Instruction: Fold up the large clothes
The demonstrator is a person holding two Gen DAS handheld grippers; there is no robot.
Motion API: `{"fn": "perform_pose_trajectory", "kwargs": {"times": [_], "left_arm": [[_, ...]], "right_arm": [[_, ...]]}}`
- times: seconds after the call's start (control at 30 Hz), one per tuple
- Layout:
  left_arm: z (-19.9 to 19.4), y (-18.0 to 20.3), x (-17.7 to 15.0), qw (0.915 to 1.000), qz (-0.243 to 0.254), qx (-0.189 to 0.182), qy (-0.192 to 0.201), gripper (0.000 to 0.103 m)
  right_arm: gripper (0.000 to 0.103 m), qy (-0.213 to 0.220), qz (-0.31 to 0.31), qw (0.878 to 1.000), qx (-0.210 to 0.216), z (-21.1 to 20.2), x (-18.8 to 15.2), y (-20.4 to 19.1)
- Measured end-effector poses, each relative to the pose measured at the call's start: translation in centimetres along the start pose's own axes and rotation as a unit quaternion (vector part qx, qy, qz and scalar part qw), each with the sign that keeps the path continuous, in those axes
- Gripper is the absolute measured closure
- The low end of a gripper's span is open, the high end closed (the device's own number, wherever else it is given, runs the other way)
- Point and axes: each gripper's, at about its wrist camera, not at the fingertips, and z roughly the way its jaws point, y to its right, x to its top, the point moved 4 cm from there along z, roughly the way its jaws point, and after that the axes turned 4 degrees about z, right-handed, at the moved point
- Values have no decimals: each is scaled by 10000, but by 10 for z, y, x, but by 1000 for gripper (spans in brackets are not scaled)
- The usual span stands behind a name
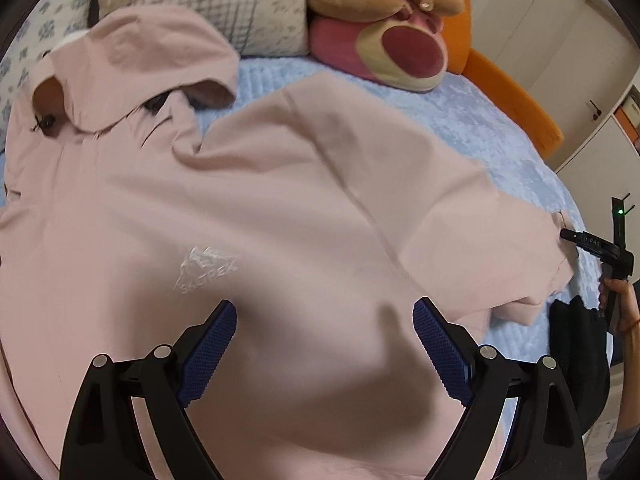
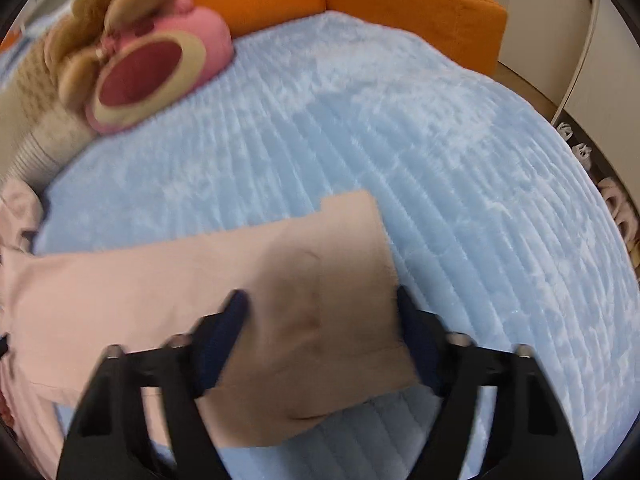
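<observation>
Lying on the bed: we see a pale pink hooded jacket (image 1: 260, 200) spread out, logo side up, on a light blue ribbed blanket (image 2: 440, 160)
Hood: the hood (image 1: 140, 52) lies crumpled at the far left end, near a beige checked cushion (image 1: 240, 12)
Logo: a pale mountain print (image 1: 208, 270) sits on the chest, just ahead of our left gripper
Sleeve: one sleeve (image 2: 300, 260) stretches sideways off the body across the blanket, its cuff end lying flat
Left gripper: our left gripper (image 1: 324, 308) hangs over the jacket's body, tilted downward; its jaws stand wide apart, and nothing is between the blue pads (image 1: 212, 344)
Right gripper: our right gripper (image 2: 320, 294) is at the cuff end of the sleeve; its jaws stand apart with the cuff lying between them, one finger at each edge; the view is blurred, and we make out no grip on the cloth
Hand: in the left wrist view a hand (image 1: 624, 304) holds the right gripper's handle at the far right edge
Background: a pink and brown plush toy (image 1: 384, 40) rests at the head of the blanket, against an orange upholstered frame (image 2: 400, 0)
</observation>
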Motion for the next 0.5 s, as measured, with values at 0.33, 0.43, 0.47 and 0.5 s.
{"fn": "perform_pose_trajectory", "kwargs": {"times": [0.33,0.43,0.47,0.5], "left_arm": [[-12,-40,-4,9972,-573,-471,50,12],[-17,-47,2,9920,-902,-871,126,12],[-18,-49,4,9887,-1040,-1072,123,12],[-17,-51,7,9843,-1197,-1294,124,12]], "right_arm": [[98,764,-812,9749,1927,-163,-14,-107],[98,896,-1410,9473,2732,-236,-43,-178],[98,938,-1612,9372,2947,-257,-54,-199],[98,979,-1864,9232,3216,-282,-70,-224]]}}
